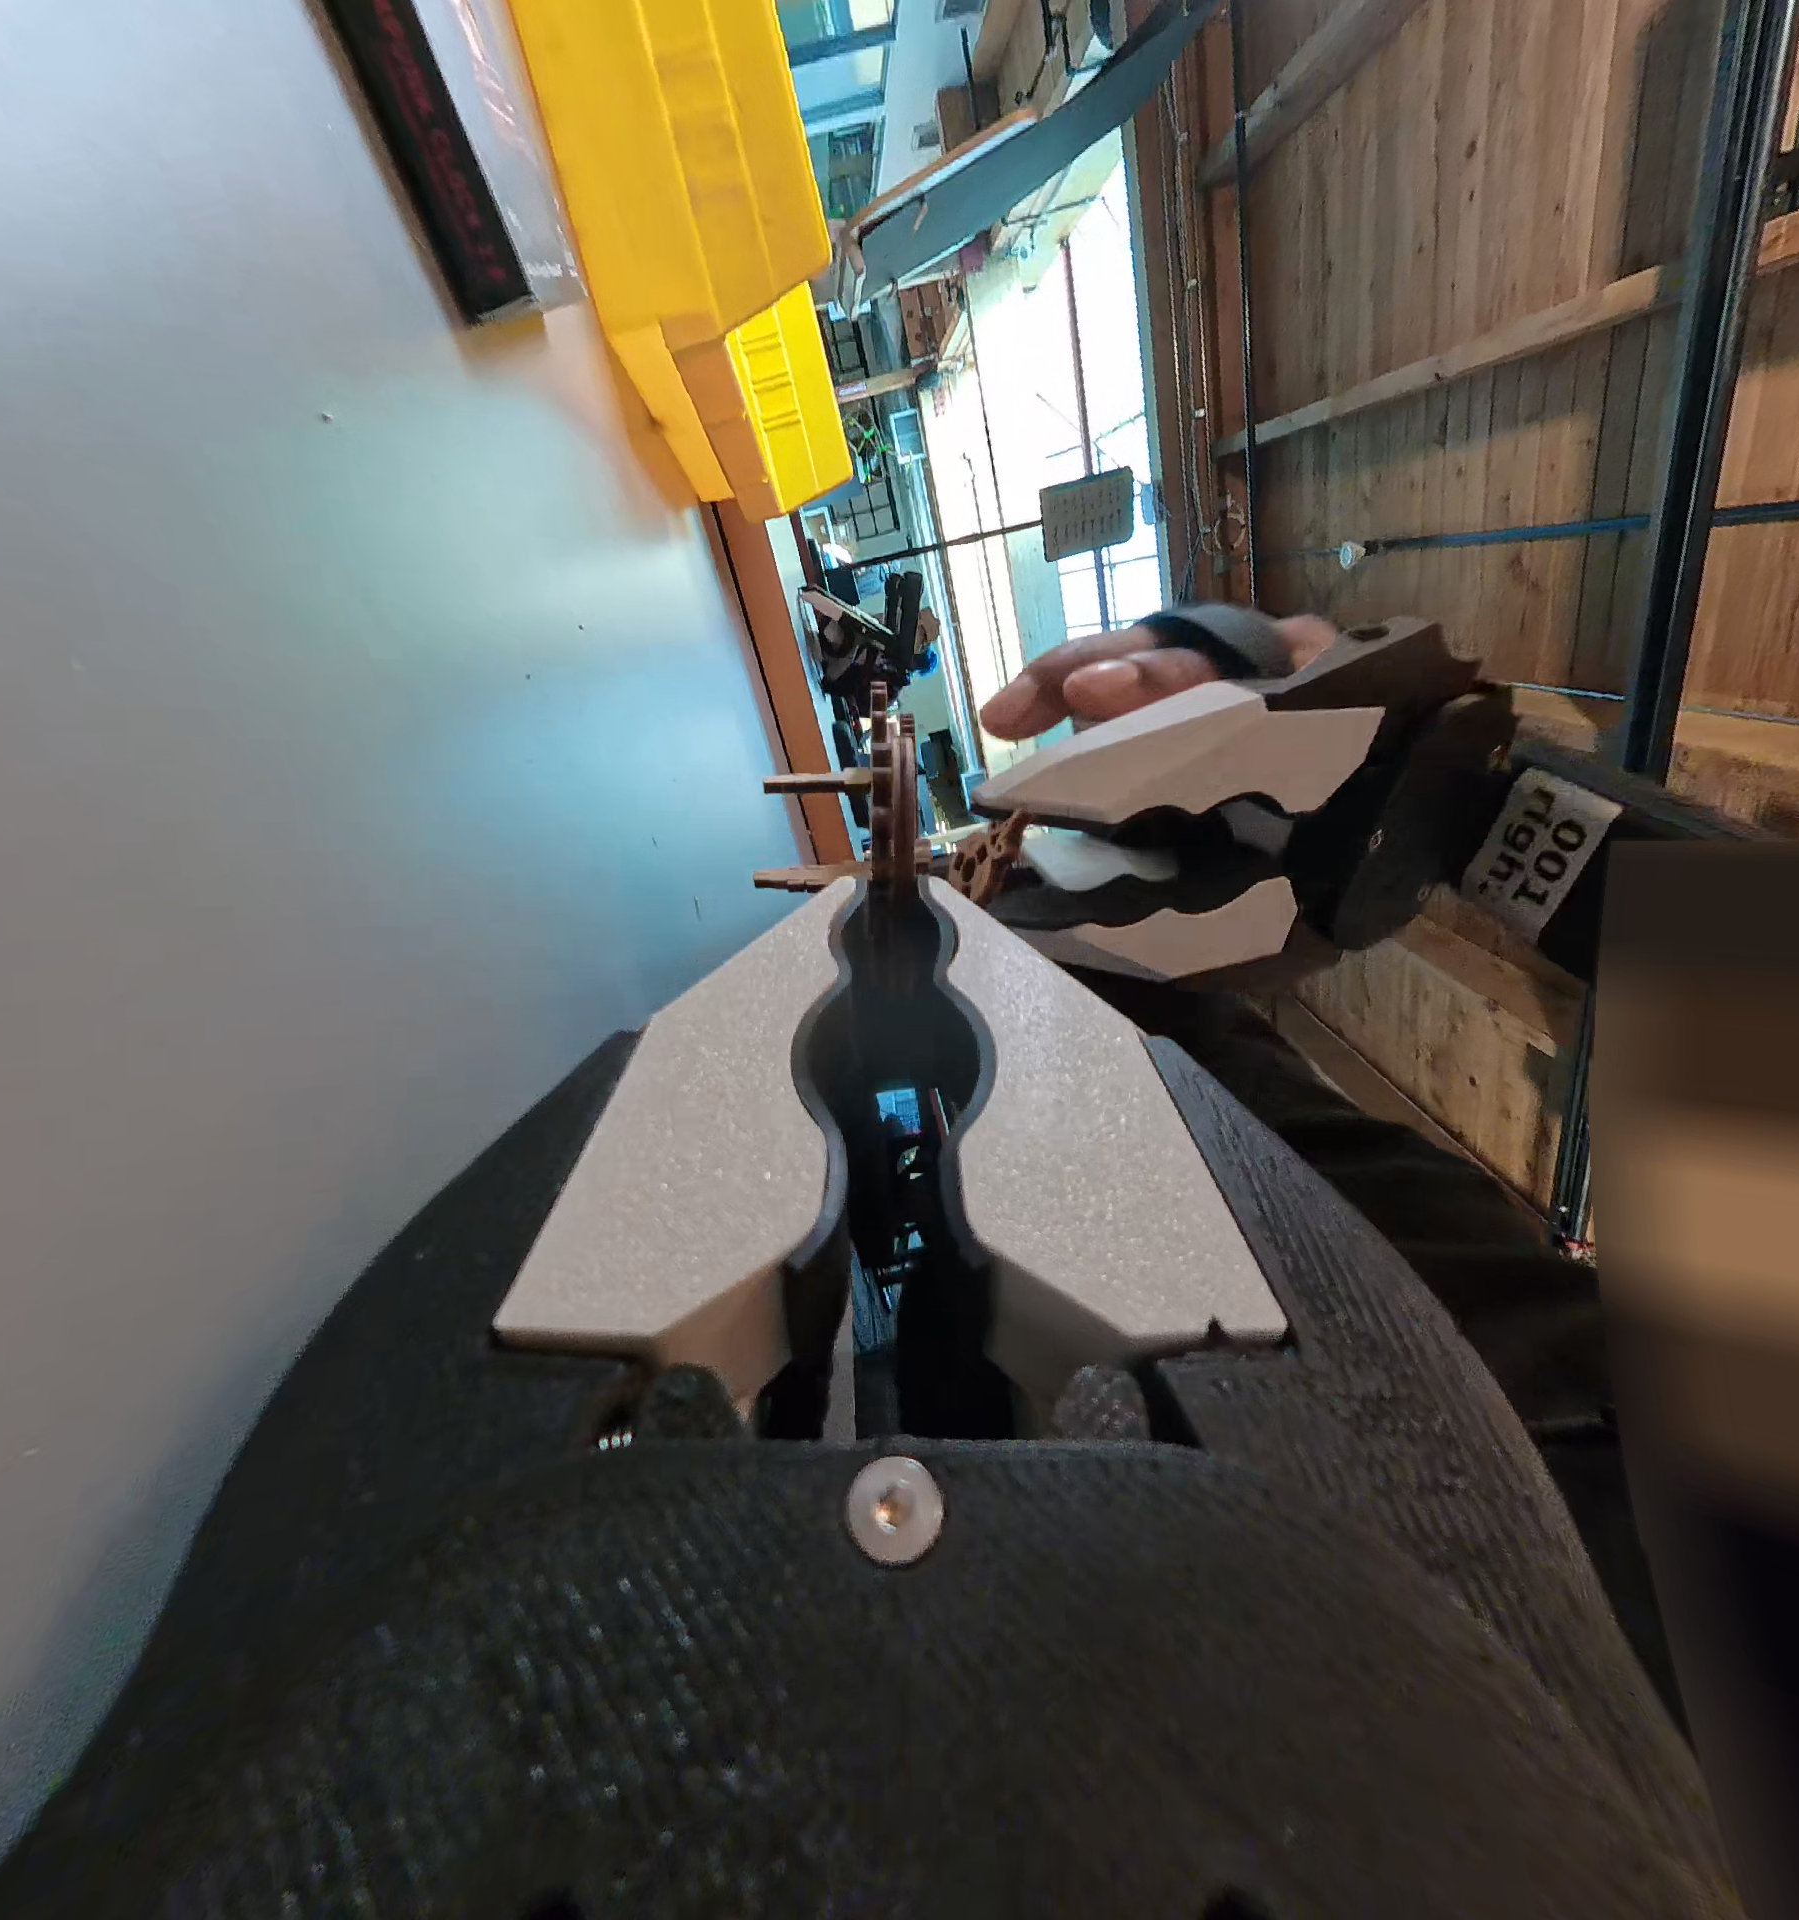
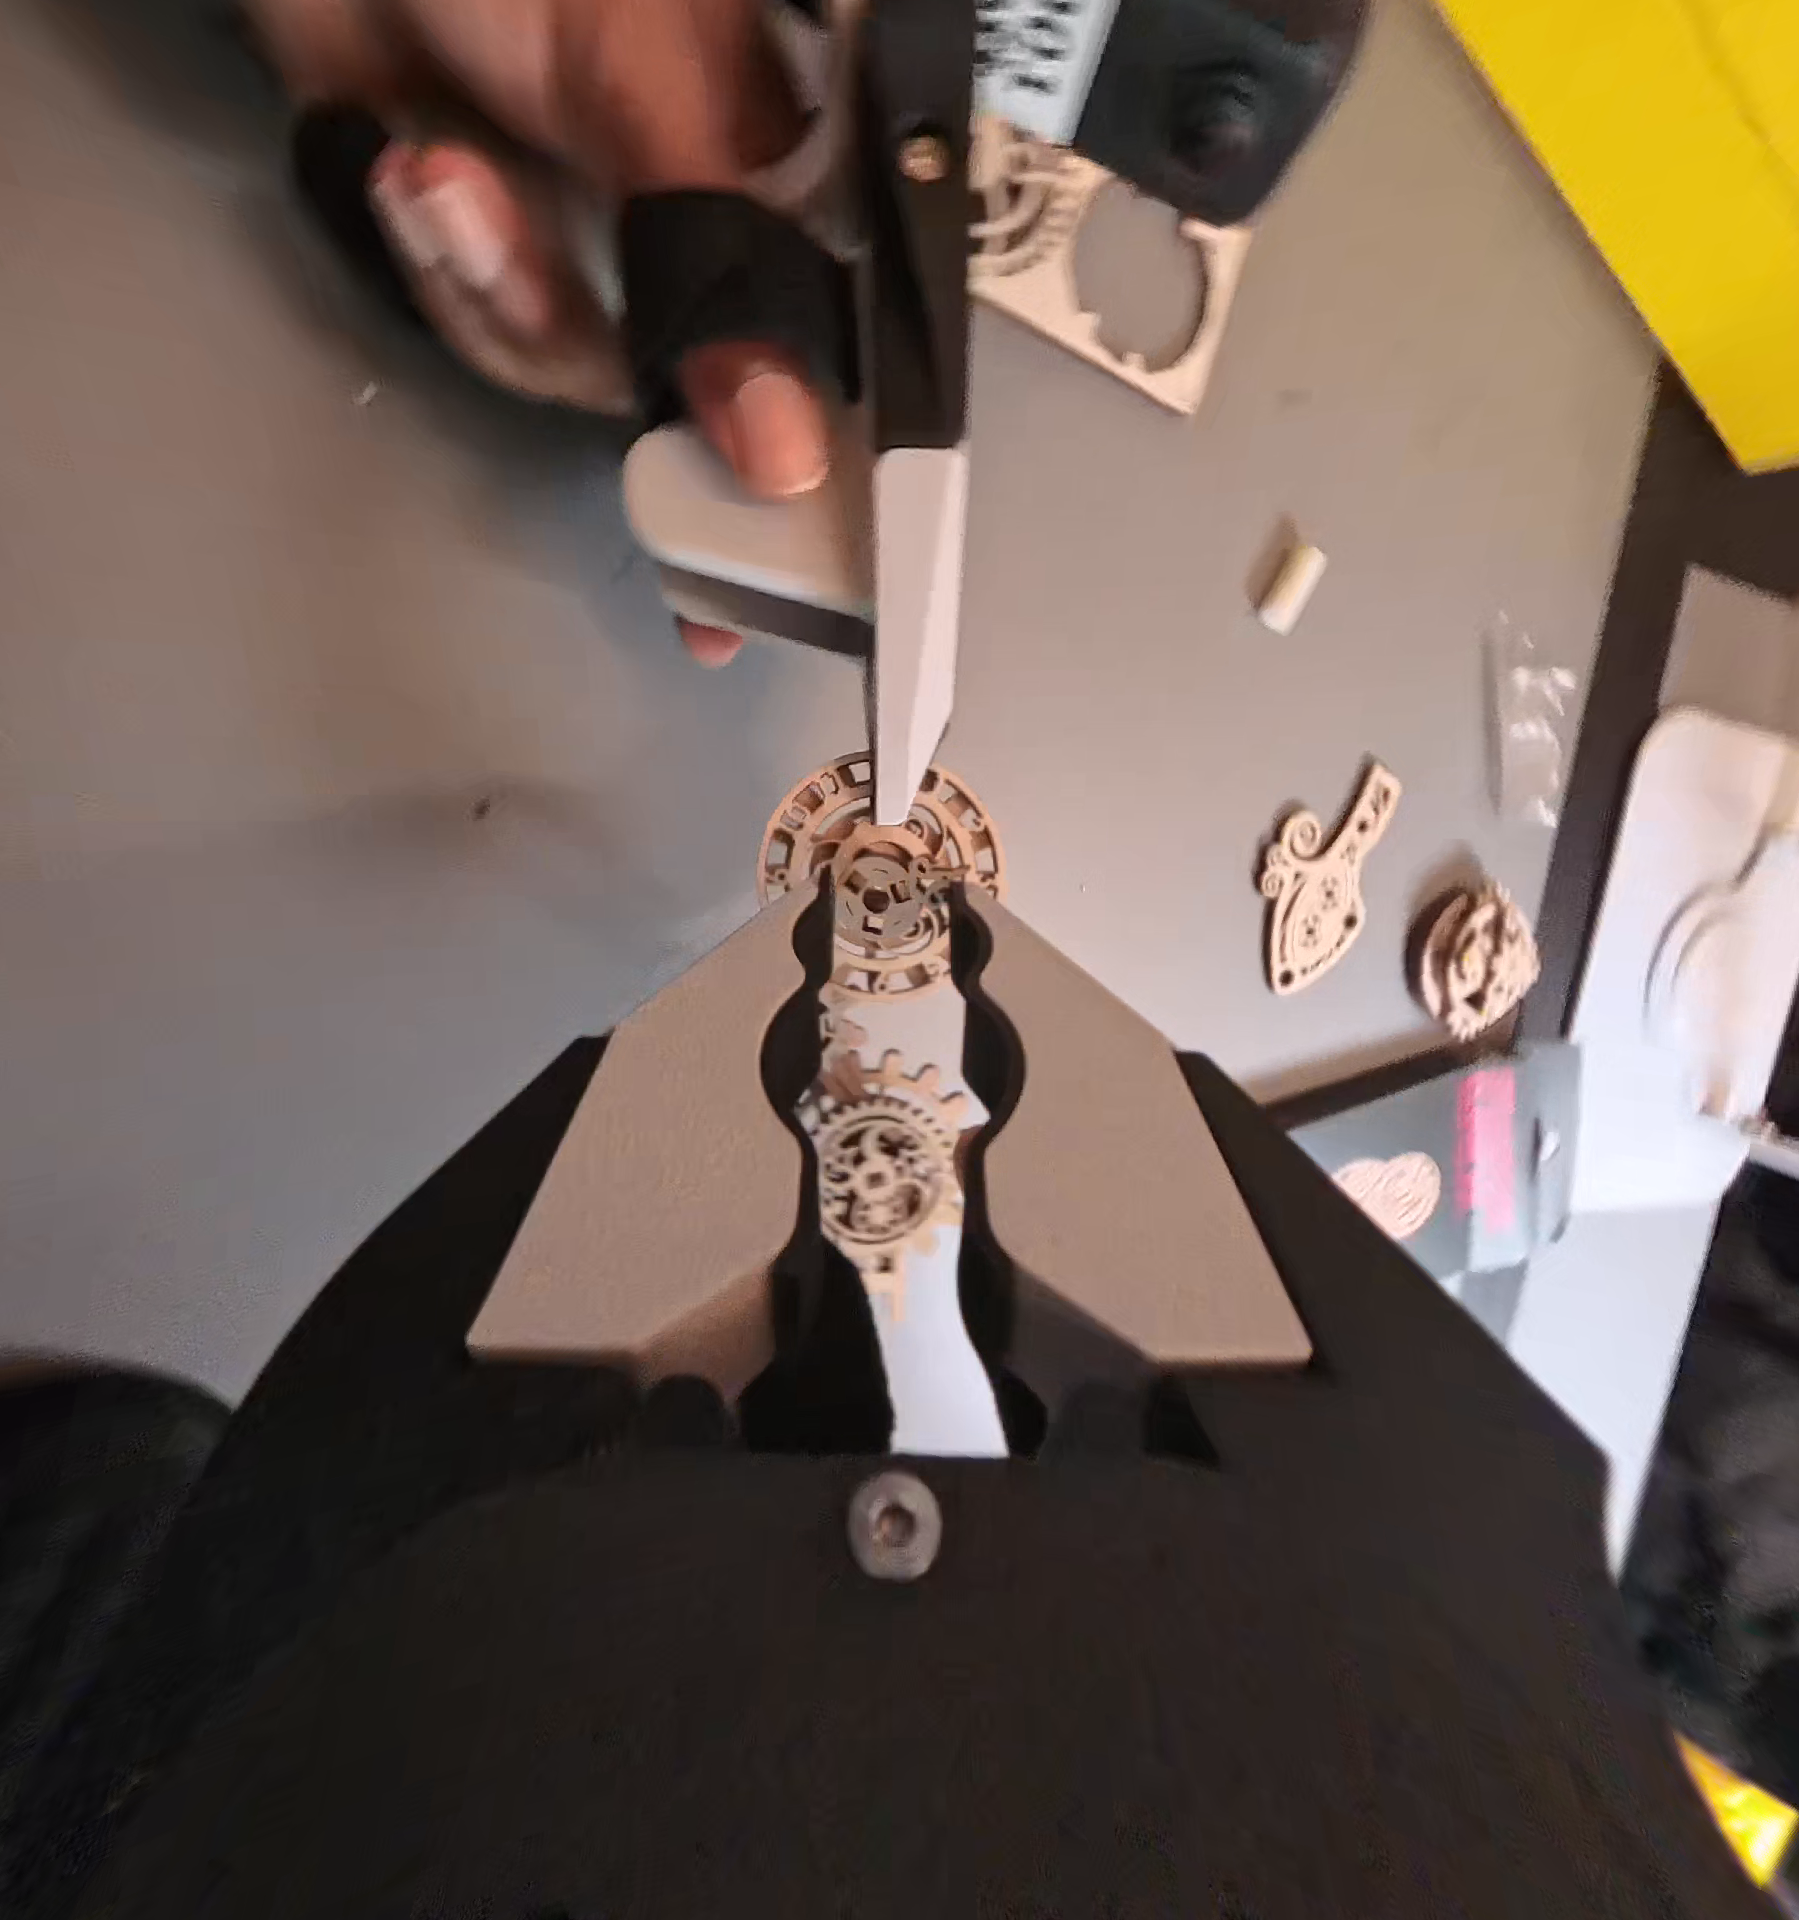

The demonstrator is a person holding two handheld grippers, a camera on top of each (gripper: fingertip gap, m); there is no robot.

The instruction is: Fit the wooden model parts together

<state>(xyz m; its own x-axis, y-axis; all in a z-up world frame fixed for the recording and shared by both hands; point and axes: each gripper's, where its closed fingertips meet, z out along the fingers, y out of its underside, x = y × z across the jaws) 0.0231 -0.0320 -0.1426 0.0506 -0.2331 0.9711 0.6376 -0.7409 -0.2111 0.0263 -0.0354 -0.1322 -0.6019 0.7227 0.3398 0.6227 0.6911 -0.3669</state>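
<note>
Your grey tabletop (image 2: 251, 623) lies open on its left half, while loose pale wooden cut-outs (image 2: 1326, 883), a punched wooden sheet (image 2: 1134, 270) and a yellow plastic bin (image 2: 1705, 208) crowd the right side. Your left gripper (image 1: 887, 883) is clamped on the edge of the round wooden gear assembly (image 1: 893, 800), held up clear of the table. Your right gripper (image 2: 890, 894) meets it from the side with jaws narrowly apart around a small wooden gear piece (image 2: 879, 899); whether they touch it, you cannot tell.
</note>
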